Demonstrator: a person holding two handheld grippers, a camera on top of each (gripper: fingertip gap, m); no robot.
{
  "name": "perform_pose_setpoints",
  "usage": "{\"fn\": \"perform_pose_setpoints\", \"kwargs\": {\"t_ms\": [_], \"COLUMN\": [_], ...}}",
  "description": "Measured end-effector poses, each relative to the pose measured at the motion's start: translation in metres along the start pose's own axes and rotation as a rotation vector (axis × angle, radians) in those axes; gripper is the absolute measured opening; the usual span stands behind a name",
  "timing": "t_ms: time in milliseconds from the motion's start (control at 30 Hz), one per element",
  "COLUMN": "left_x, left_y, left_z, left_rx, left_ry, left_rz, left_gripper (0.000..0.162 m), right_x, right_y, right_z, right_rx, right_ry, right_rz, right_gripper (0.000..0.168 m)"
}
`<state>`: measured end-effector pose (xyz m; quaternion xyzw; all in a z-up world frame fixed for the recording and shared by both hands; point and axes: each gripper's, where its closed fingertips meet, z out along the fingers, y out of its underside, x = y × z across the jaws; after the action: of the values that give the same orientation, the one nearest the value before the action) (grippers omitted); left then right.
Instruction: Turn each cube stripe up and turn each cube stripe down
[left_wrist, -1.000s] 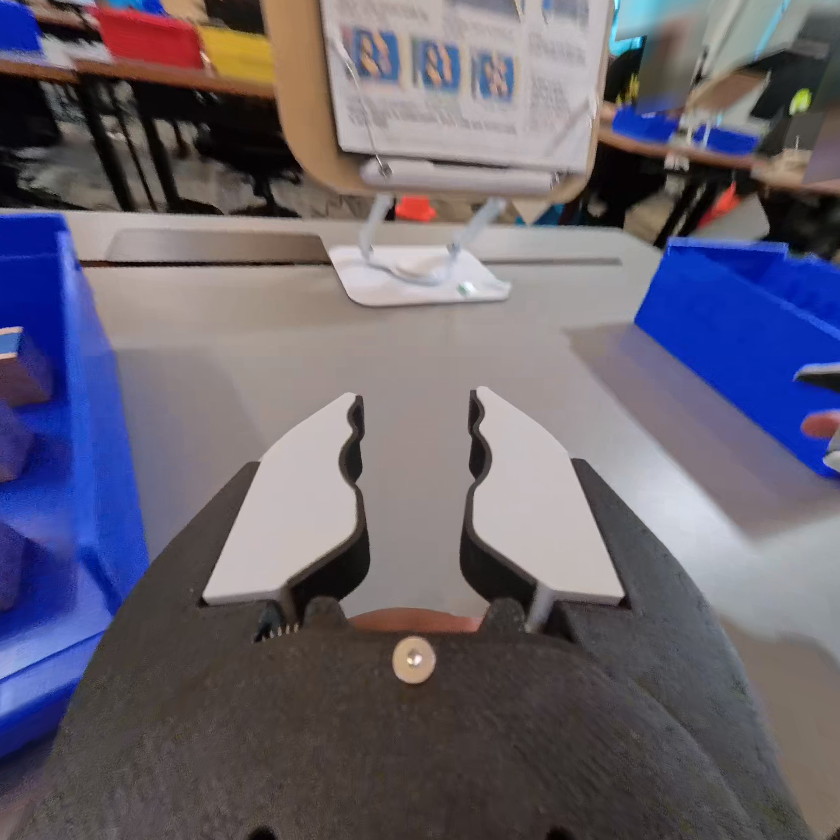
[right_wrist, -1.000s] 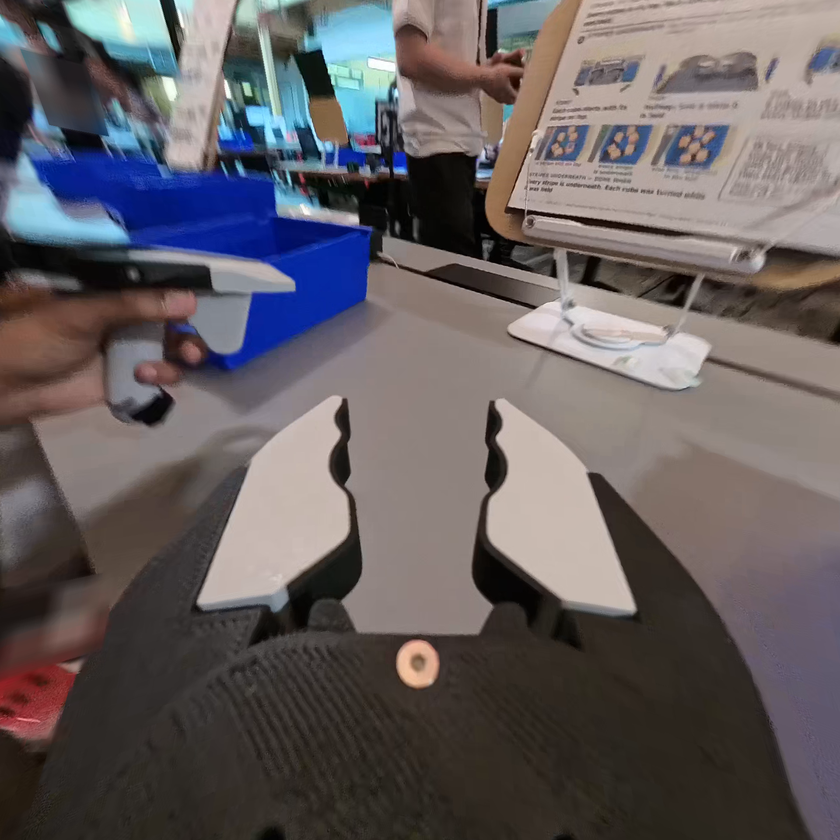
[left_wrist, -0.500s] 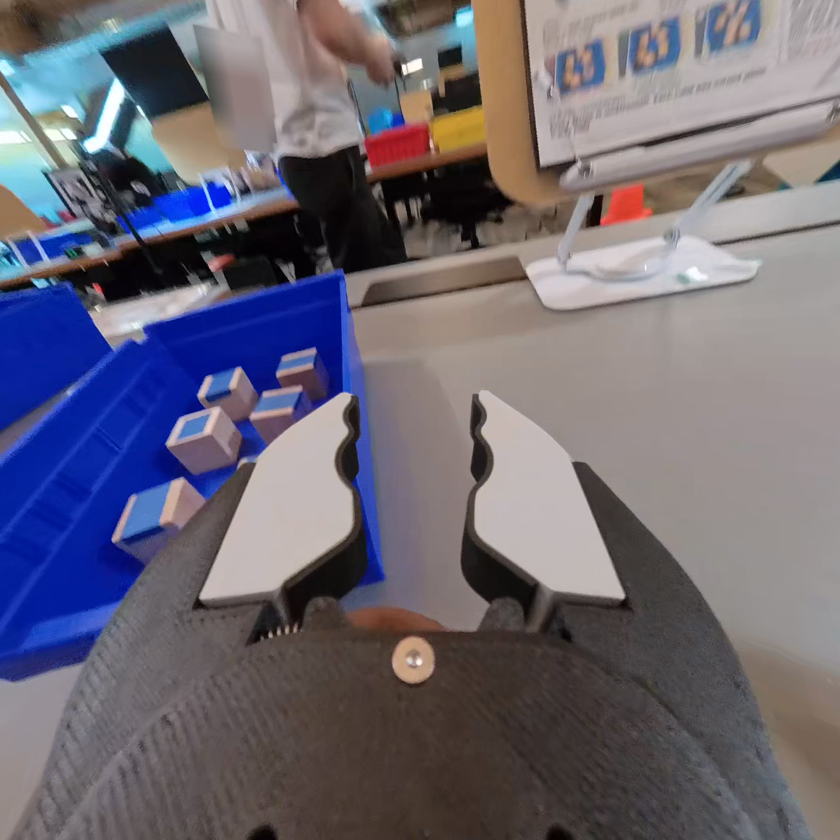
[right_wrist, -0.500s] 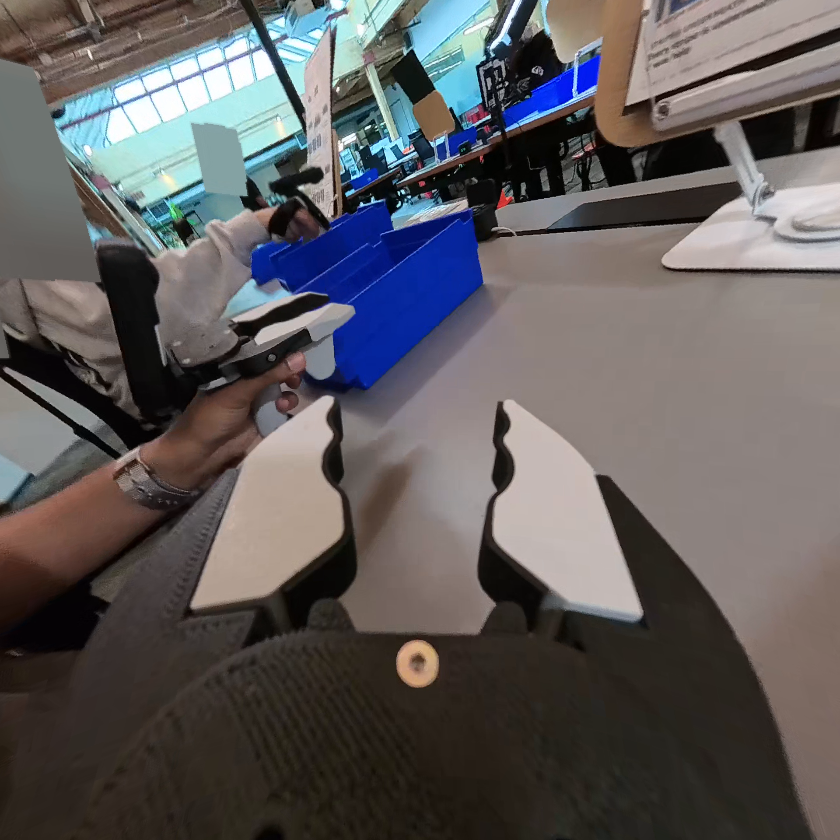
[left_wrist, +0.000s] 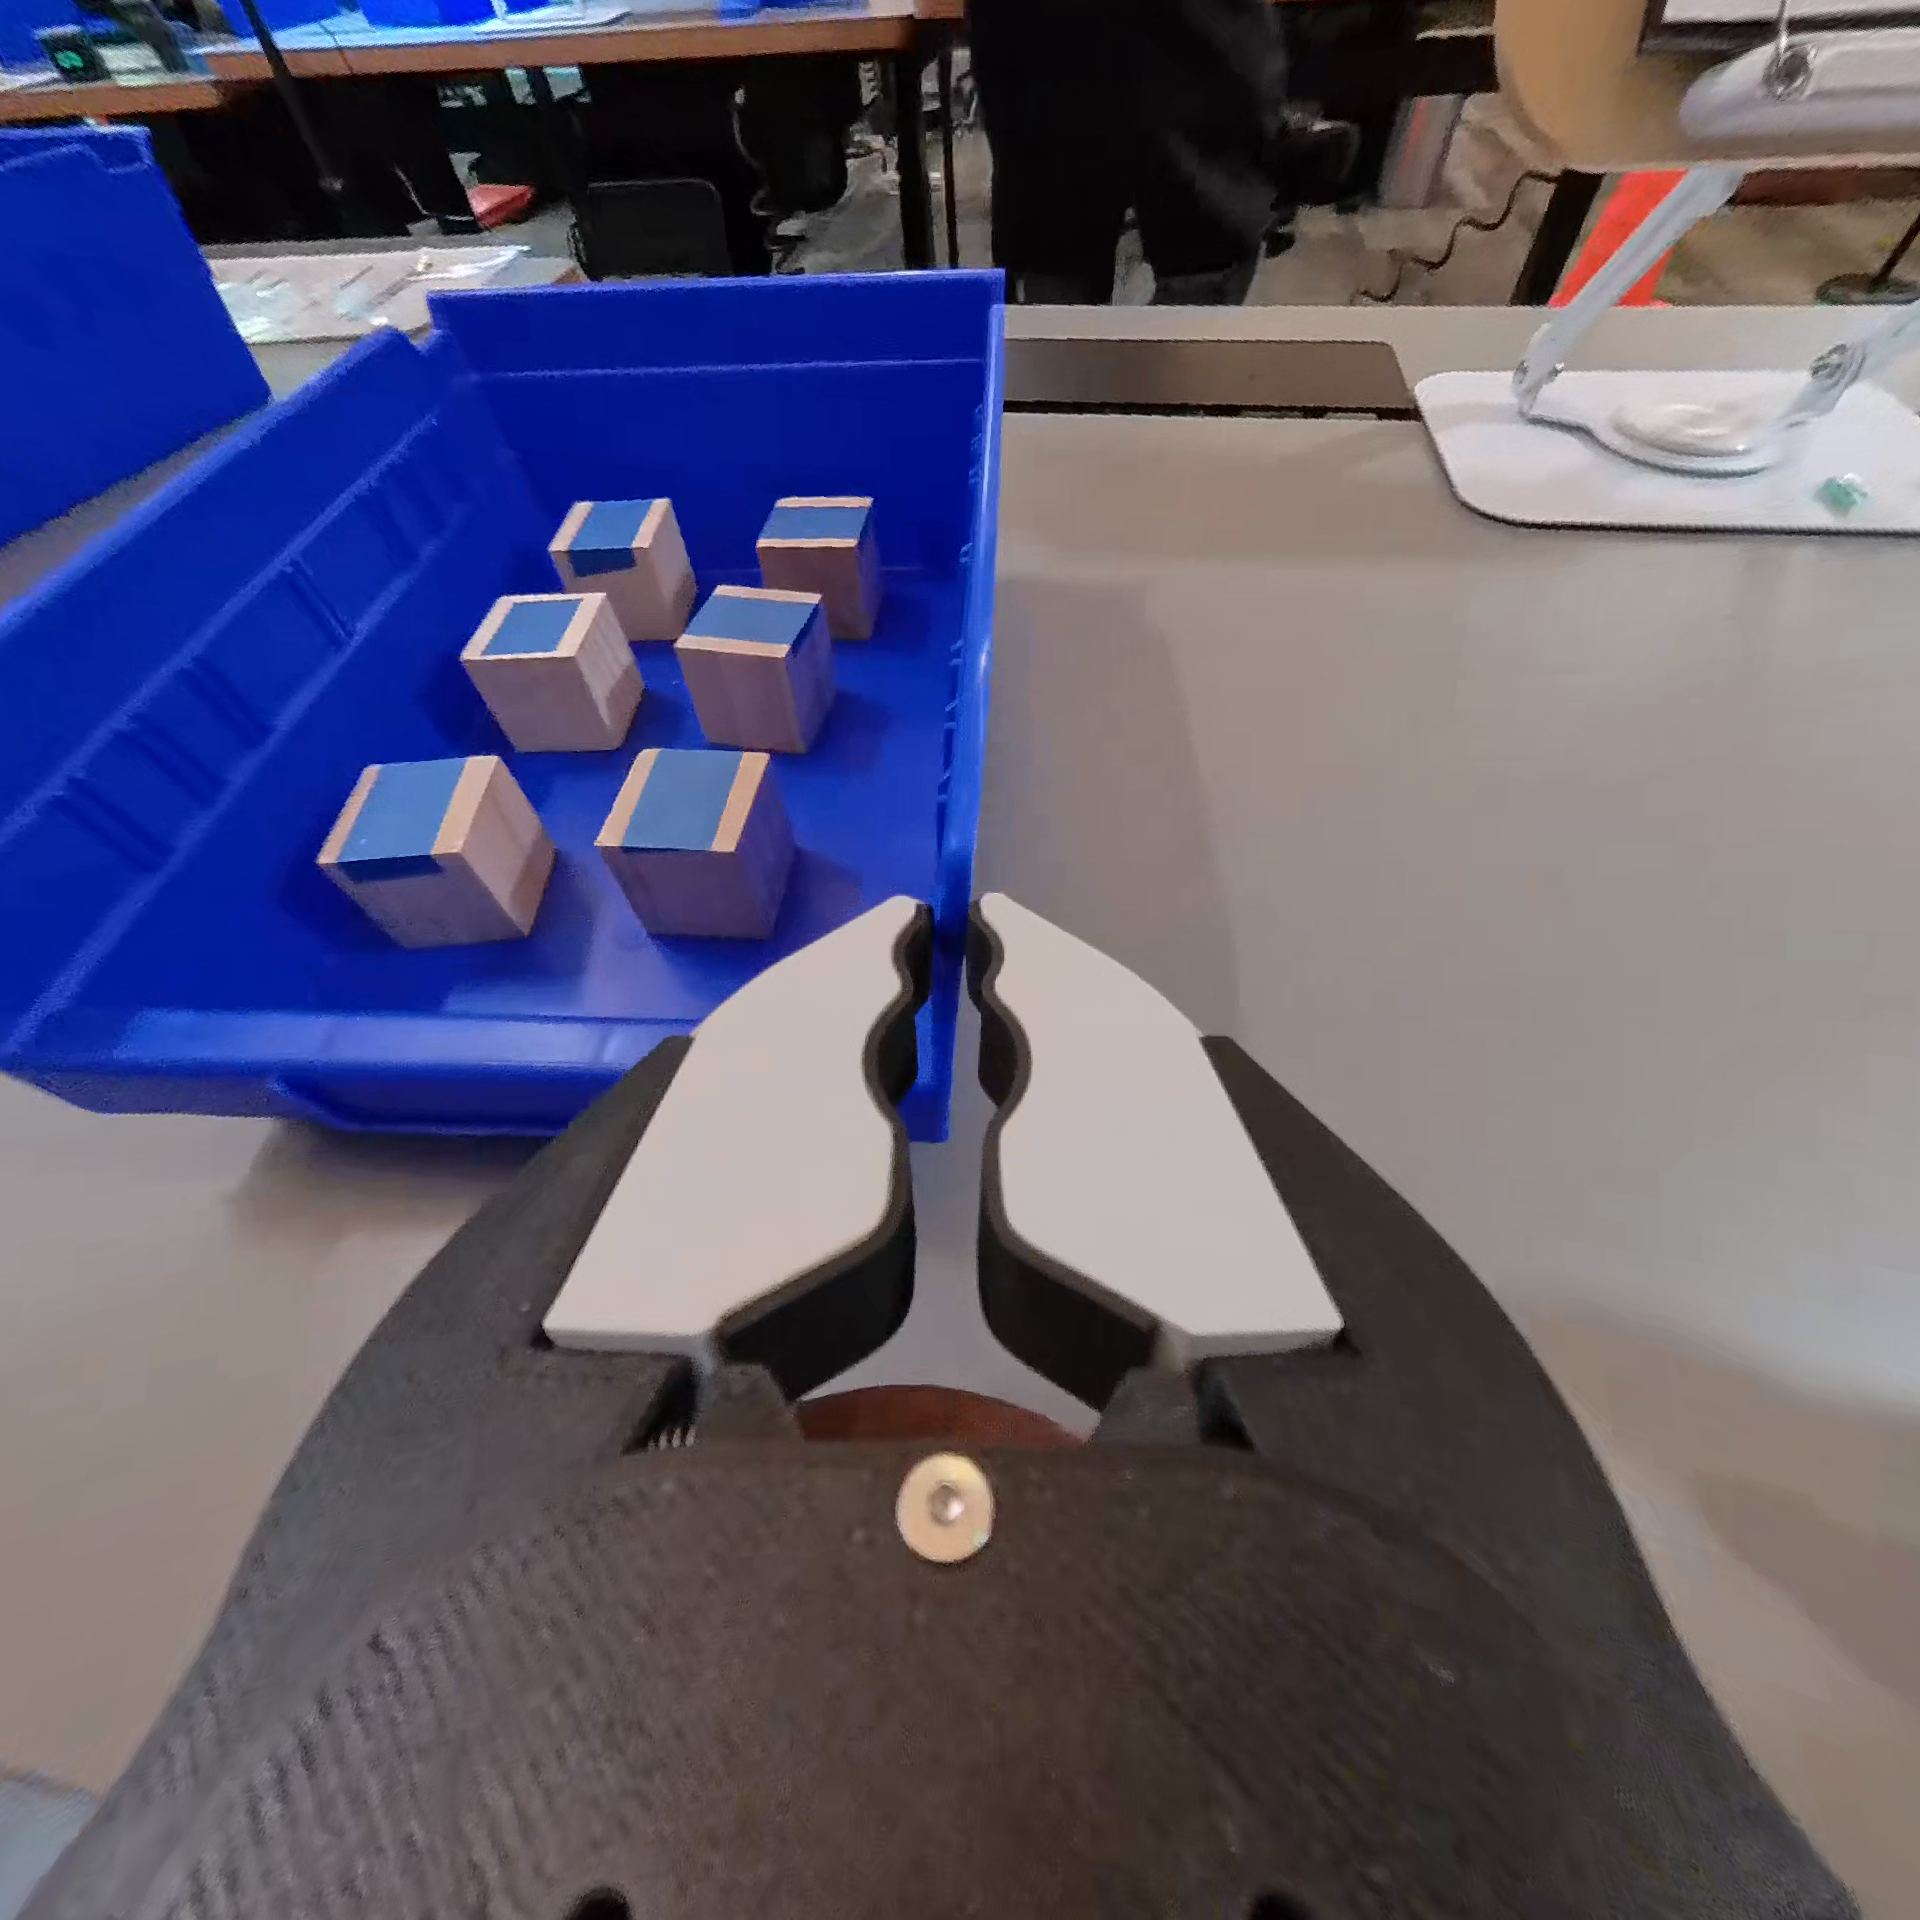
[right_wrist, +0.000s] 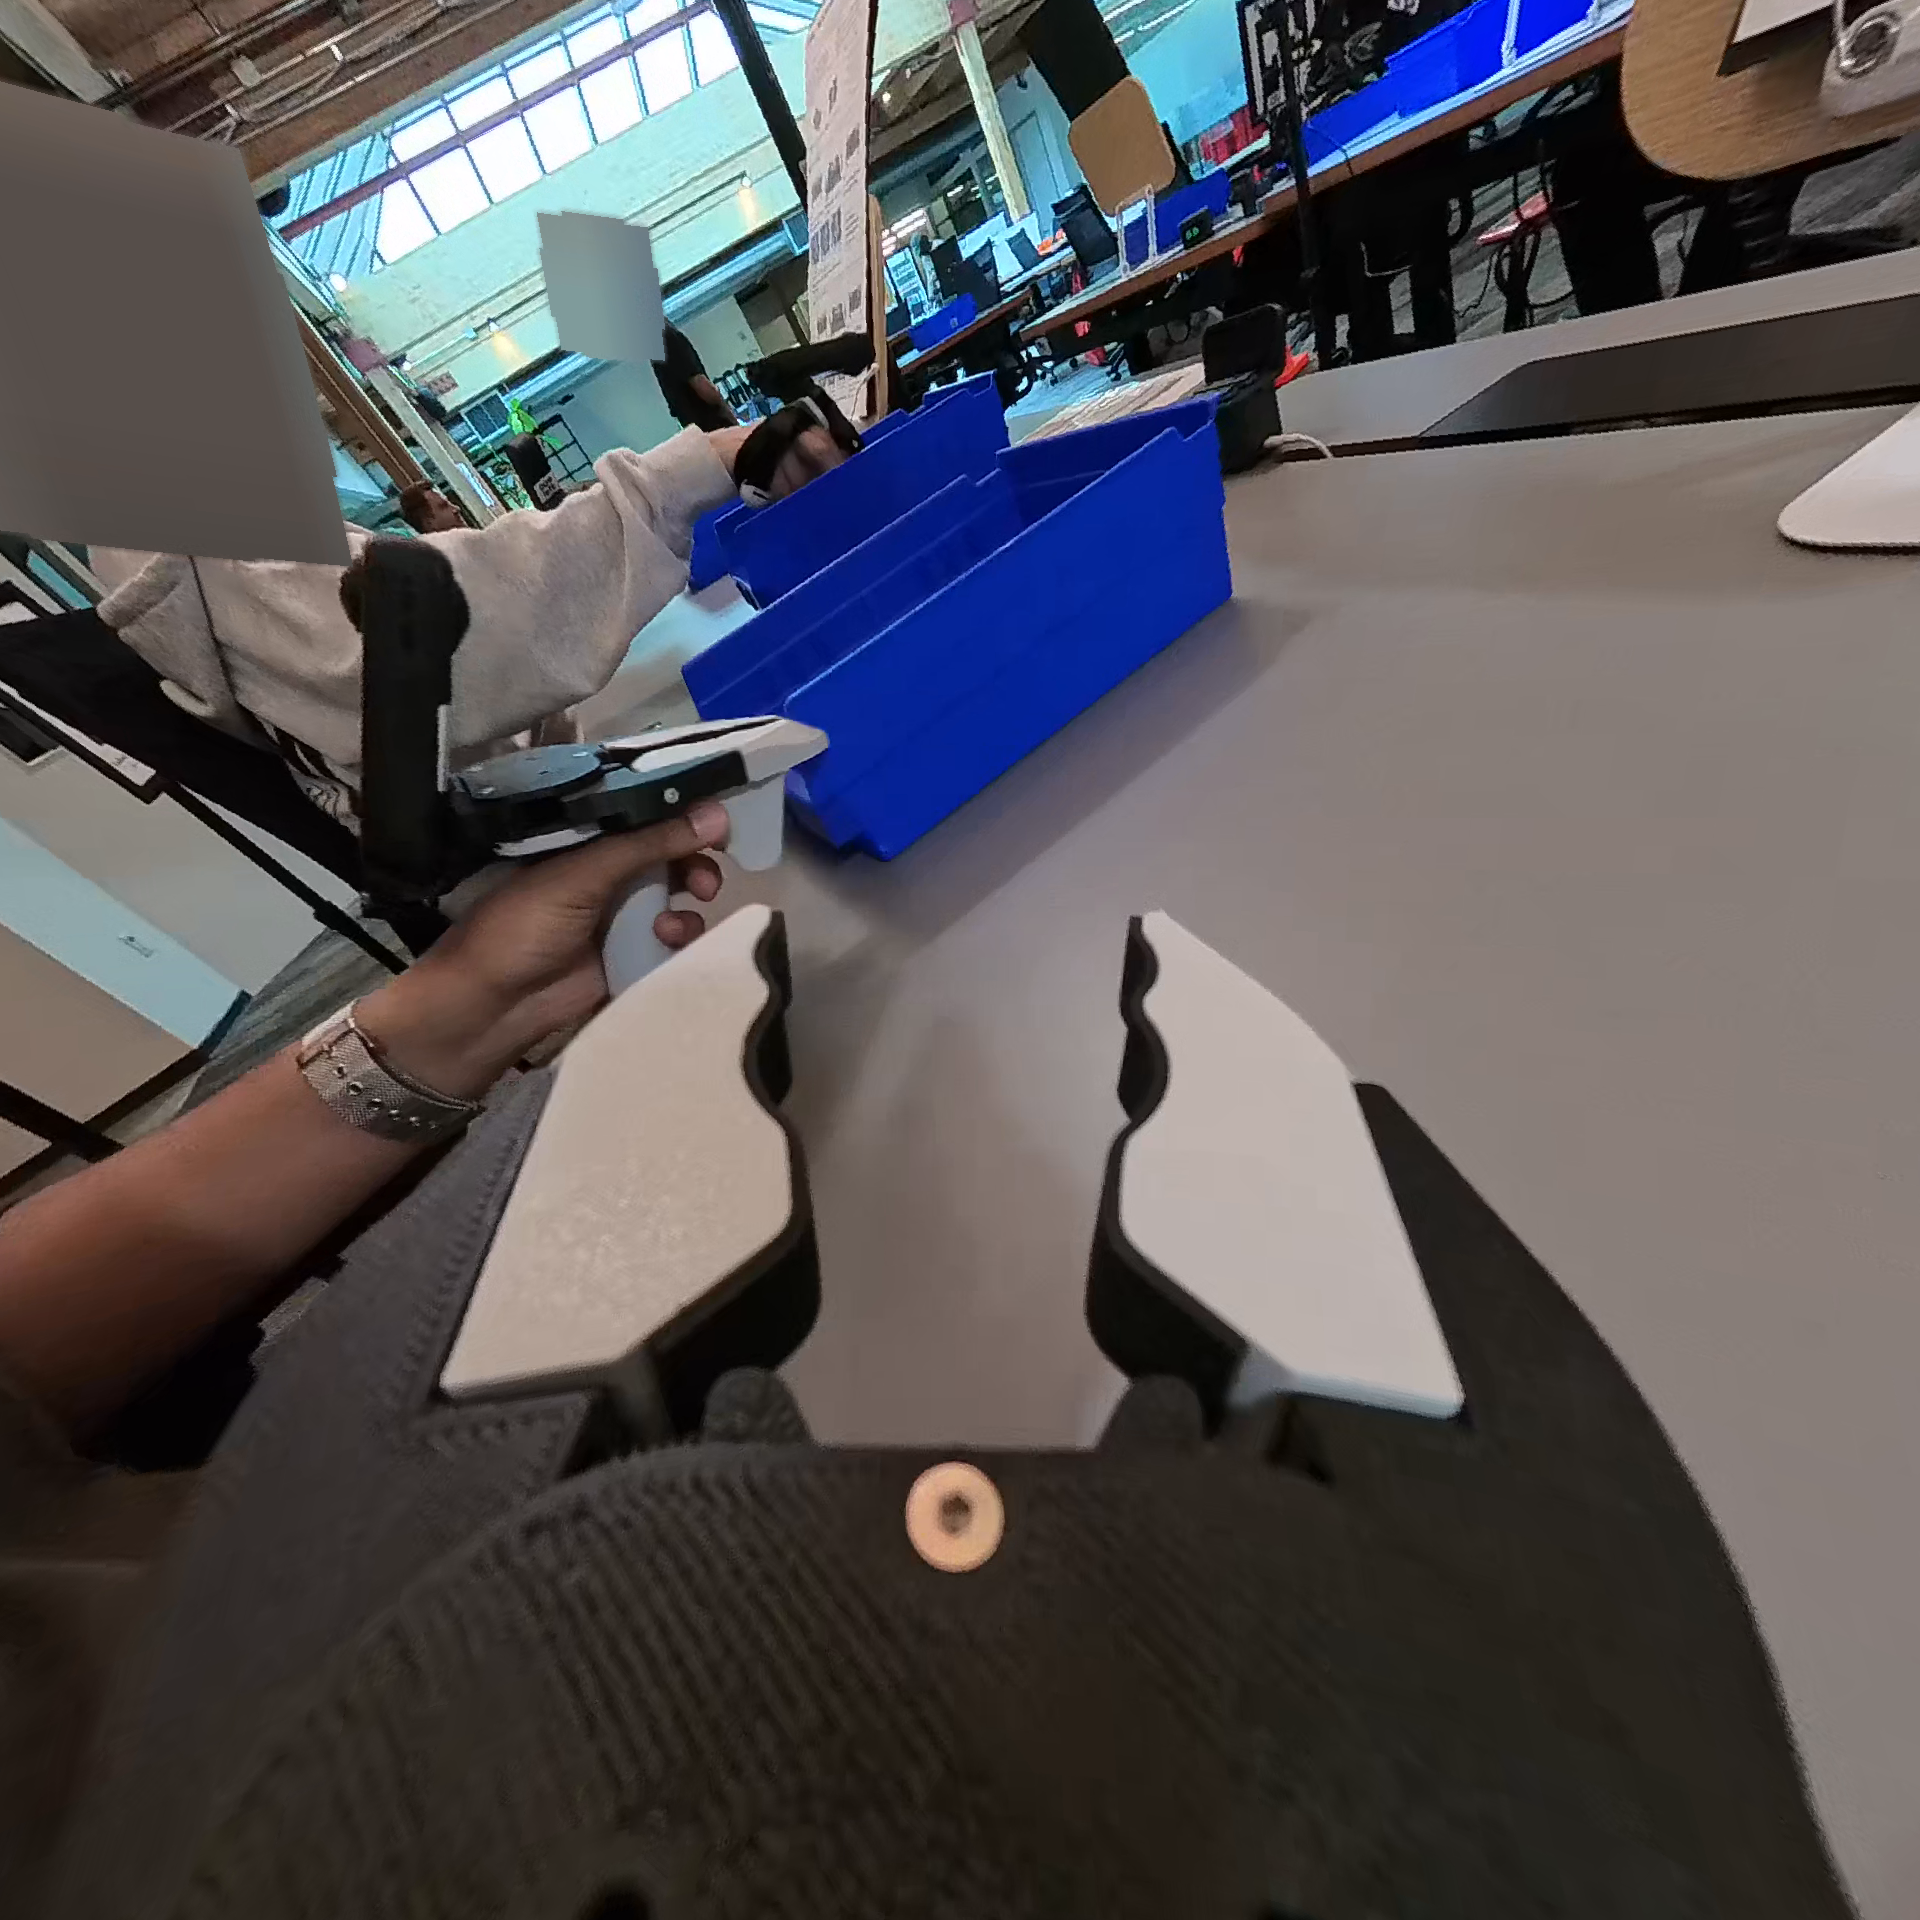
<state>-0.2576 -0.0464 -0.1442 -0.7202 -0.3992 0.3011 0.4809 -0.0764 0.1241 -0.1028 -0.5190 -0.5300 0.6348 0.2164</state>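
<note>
left gripper (left_wrist: 945, 914) has its fingers nearly pressed together with the right wall of the blue bin (left_wrist: 971, 665) in the thin gap, though i can't tell if they're actually pinching it. six wooden cubes (left_wrist: 753, 665) sit in the bin around 11 o'clock, all blue stripe up (loosely two columns). right gripper (right_wrist: 954, 935) hangs spread wide over the grey table (right_wrist: 1507, 831), holding nothing.

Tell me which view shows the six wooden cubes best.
The left wrist view: it looks down into the blue bin, showing all six wooden cubes stripe up. The right wrist view shows only the bin's outer wall; no cubes visible.
</note>
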Motion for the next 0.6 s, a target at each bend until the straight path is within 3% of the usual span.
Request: {"fn": "perform_pose_setpoints", "kwargs": {"t_ms": [200,400,467,533,600], "left_x": [0.003,-0.066,-0.070,-0.063,-0.065], "left_y": [-0.036,-0.075,-0.079,-0.054,-0.037], "left_z": [-0.020,-0.025,-0.004,0.024,0.047], "left_rx": [0.205,0.248,0.130,-0.159,-0.350], "left_ry": [0.075,-0.110,-0.033,0.097,0.134], "left_rz": [0.051,0.006,0.036,0.066,0.027], "left_gripper": [0.028,0.020,0.033,0.070,0.076], "right_x": [0.003,0.014,0.017,0.019,0.021], "right_y": [0.004,0.009,0.011,0.011,0.005], "right_z": [0.002,-0.003,-0.008,-0.015,-0.025], "right_rx": [-0.023,-0.034,-0.033,-0.021,0.009], "right_ry": [0.008,0.029,0.049,0.069,0.094], "right_rz": [-0.011,0.024,0.033,0.036,0.022], "right_gripper": [0.062,0.061,0.061,0.060,0.056]}}
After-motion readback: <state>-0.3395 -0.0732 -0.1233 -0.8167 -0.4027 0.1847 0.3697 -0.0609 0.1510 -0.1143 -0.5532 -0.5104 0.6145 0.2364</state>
